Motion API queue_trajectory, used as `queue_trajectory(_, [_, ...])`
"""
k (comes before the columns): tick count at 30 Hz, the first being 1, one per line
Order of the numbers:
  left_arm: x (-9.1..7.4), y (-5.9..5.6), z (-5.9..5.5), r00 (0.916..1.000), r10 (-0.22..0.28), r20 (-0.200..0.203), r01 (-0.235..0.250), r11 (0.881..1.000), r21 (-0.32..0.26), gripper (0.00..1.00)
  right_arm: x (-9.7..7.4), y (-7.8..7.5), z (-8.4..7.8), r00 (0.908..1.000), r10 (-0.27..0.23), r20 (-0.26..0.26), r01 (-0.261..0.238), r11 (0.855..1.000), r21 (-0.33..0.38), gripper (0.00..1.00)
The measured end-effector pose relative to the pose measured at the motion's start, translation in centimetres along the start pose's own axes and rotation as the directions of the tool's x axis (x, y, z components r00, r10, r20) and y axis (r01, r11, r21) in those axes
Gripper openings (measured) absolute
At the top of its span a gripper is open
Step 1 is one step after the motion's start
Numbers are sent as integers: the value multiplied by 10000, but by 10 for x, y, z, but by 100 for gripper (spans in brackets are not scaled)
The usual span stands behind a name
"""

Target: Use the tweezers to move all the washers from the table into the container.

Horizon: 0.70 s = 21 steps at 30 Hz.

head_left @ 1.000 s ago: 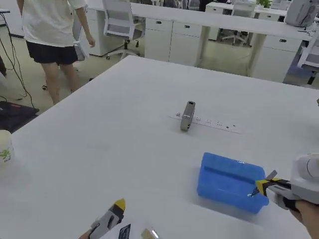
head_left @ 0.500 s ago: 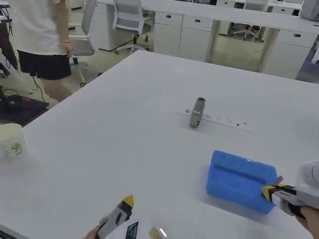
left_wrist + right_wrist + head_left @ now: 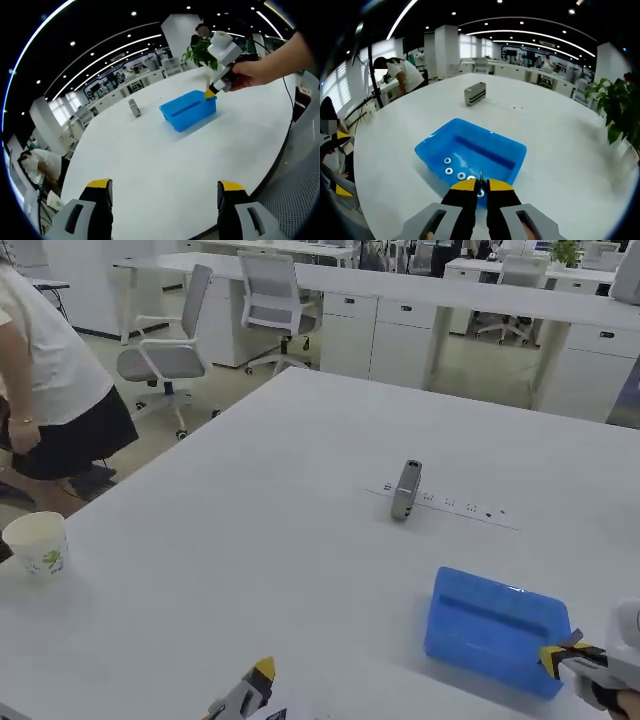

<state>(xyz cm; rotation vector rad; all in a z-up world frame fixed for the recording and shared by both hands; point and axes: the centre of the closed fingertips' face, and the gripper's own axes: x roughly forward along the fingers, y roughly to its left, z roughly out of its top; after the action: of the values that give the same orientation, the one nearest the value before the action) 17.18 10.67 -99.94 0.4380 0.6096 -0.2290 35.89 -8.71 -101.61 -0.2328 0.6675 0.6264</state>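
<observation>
— Blue plastic container (image 3: 490,625) near the edge of the white surface (image 3: 250,520), with the right tongs (image 3: 481,186) hanging just over its near rim. Which step do you make it?

— The drop-off, I'd say. The right tongs are clamped together on the tweezers (image 3: 481,178), whose tips point down into the container. Several washers (image 3: 449,171) lie in a loose row on its floor.

— And the left tongs (image 3: 165,185)?

— Jaws wide apart, holding nothing, low at the near edge of the surface and well apart from the container.

— What does the next move call for?

— If a washer sits in the tips, easing the squeeze so it falls inside the walls, then reaching out for another. A row of small dark specks (image 3: 470,508) lies beside the grey block (image 3: 405,490), beyond the container. I take them for the remaining washers, but they are too small to be sure.

— Anything hidden?

— The tweezer tips are mostly covered by the yellow jaw ends in the right gripper view, so I cannot tell whether they carry a washer. In the head view the right tongs are cut off at the corner, and the container's inside cannot be made out.
</observation>
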Motion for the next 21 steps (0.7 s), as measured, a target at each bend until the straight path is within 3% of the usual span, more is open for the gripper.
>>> queue_trajectory(8, [0,1,-2,9999,117,-96,-118,9999,-115,88,2,-7,-6,9995,-13,-313,6,9998,-204,3])
queue_trajectory(11, [-3,-2,3,9997,-112,200,120,9992,-379,88,3,-10,-6,9995,24,-311,-29,9999,-140,3])
queue_trajectory(15, [-2,-2,3,9994,-290,201,305,9967,-754,88,4,-15,-4,9997,-26,-234,13,9985,-539,3])
queue_trajectory(21, [-6,-2,13,9965,-638,548,702,9898,-1241,86,-8,-16,19,9992,19,396,2,9986,-535,3])
